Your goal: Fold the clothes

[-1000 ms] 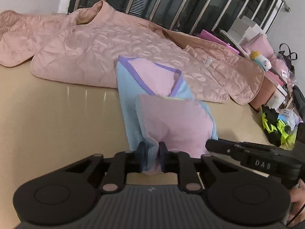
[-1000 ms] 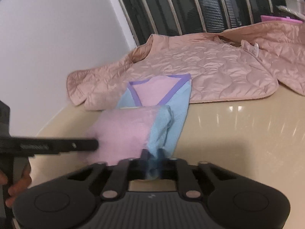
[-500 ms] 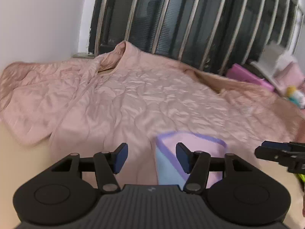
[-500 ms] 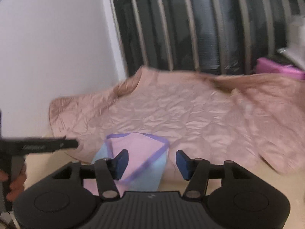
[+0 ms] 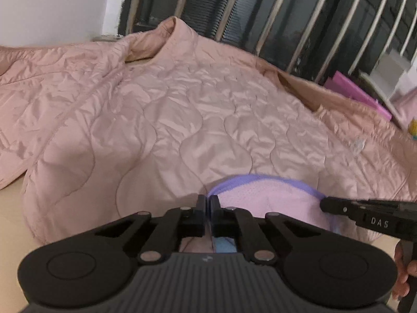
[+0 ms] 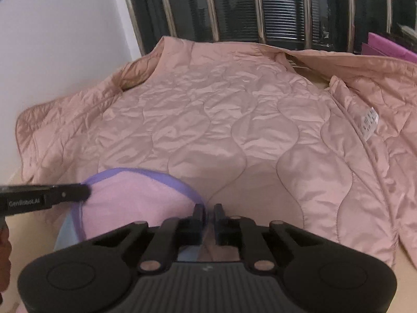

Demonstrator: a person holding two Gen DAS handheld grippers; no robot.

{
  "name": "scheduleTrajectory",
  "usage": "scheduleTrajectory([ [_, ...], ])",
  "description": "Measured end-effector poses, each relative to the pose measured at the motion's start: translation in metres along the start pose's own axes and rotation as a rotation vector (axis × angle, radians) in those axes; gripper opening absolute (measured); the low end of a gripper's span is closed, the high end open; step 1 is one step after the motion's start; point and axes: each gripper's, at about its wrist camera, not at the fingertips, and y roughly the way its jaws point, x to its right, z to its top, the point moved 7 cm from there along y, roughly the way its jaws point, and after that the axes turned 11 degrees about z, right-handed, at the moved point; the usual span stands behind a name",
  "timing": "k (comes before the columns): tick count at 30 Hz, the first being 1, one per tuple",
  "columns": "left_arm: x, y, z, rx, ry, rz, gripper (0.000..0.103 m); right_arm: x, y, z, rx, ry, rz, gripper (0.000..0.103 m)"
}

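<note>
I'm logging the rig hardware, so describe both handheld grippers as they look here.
Left gripper and right gripper: matte black, ribbed grey-black body, two round side discs, linkage arms with silver rivets, slim dark fingers. Side on, one reads "DAS", the other "GenRobot.AI". No cables or sleeves show.

Right gripper [image 6: 208, 212], jaws closed on the purple-trimmed corner of a small pink and light-blue garment [image 6: 135, 203]. The left gripper [image 6: 87, 192] meets the opposite corner at the left. Behind lies a quilted pink jacket [image 6: 234, 120] with white label [image 6: 370, 122], spread on a beige table [image 6: 406, 274] before window bars [image 6: 258, 7].
</note>
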Motion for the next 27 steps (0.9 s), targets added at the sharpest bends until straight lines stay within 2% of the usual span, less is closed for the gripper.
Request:
scheduleTrajectory([
  [4, 0.002, -0.031, 0.004, 0.051, -0.012, -0.029, 0.002, -0.006, -0.030, 0.000, 0.095, 0.021, 0.033, 0.002],
  [7, 0.011, -0.077, -0.003, 0.138, 0.029, -0.071, 0.002, -0.018, -0.068, -0.009, 0.180, 0.022, 0.072, 0.002],
  [9, 0.008, -0.105, -0.020, 0.179, 0.052, -0.100, 0.002, -0.028, -0.097, -0.025, 0.231, 0.009, 0.101, 0.002],
  [13, -0.008, -0.140, -0.074, 0.191, 0.016, -0.133, 0.002, -0.054, -0.152, -0.080, 0.305, -0.060, 0.173, 0.002],
  [16, -0.025, -0.158, -0.117, 0.200, 0.002, -0.099, 0.003, -0.068, -0.175, -0.131, 0.292, -0.091, 0.180, 0.002],
  [18, -0.032, -0.158, -0.142, 0.168, 0.008, -0.068, 0.017, -0.069, -0.174, -0.151, 0.248, -0.079, 0.175, 0.003],
  [19, -0.035, -0.156, -0.152, 0.143, 0.006, -0.061, 0.032, -0.070, -0.173, -0.160, 0.224, -0.074, 0.172, 0.005],
  [21, -0.042, -0.155, -0.160, 0.126, -0.012, -0.094, 0.036, -0.070, -0.172, -0.179, 0.178, -0.063, 0.165, 0.007],
  [24, -0.048, -0.162, -0.148, 0.121, -0.060, -0.145, 0.039, -0.069, -0.177, -0.169, 0.207, -0.058, 0.156, 0.010],
  [27, -0.038, -0.165, -0.132, 0.152, -0.050, -0.153, 0.040, -0.077, -0.172, -0.149, 0.235, -0.049, 0.173, 0.026],
])
